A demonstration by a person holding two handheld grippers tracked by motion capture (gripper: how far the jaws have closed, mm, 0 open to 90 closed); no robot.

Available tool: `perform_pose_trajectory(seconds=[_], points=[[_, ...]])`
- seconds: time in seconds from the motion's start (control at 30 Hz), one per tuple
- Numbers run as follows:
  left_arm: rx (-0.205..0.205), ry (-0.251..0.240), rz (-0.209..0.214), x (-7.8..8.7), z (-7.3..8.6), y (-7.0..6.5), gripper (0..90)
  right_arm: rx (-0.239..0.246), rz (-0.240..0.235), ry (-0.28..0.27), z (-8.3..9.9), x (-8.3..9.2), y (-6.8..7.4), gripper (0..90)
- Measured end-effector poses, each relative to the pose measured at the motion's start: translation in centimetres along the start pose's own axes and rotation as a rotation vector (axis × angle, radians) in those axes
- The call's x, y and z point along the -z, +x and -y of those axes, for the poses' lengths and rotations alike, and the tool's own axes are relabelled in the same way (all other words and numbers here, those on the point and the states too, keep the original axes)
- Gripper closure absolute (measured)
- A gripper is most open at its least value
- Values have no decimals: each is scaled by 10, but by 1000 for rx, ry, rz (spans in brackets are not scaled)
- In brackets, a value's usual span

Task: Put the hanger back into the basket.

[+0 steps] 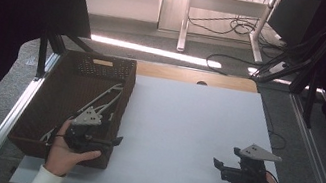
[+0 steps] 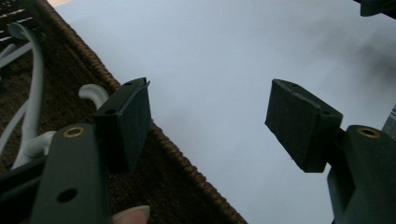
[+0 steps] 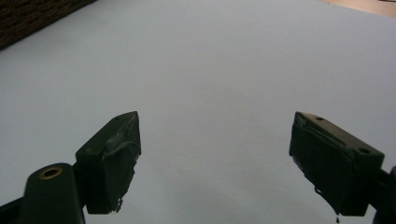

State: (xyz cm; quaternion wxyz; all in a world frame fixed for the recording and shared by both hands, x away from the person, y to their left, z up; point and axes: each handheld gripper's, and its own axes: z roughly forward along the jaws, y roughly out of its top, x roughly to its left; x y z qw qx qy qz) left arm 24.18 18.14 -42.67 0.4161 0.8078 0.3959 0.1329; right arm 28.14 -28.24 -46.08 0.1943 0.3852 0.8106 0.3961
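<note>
My left gripper (image 1: 114, 140), lower left, gapes empty over the basket (image 1: 69, 90) rim; my right gripper (image 1: 217, 163), lower right, gapes empty above the desk (image 1: 180, 125).

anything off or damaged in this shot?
Right gripper: the pad looks worn, with a torn, peeling surface. White hangers lie jumbled in the brown basket. Nothing spilled on the table.

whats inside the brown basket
White plastic hangers lie inside the brown basket. The left hand-held gripper and hand cover its near end, so anything beneath them is hidden.
</note>
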Motion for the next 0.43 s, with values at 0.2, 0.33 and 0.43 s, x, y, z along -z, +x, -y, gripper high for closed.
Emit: perform_pose_trajectory(seconds=[0.2,0.33,0.43], points=[[-11,13,-4,0,-1,1,310,10,-9,-4,-1,0,0,173],[-14,15,1,-3,0,-1,308,8,-16,-26,-3,1,1,171],[-20,14,-2,-3,0,-1,307,11,-26,-39,-5,2,3,149]])
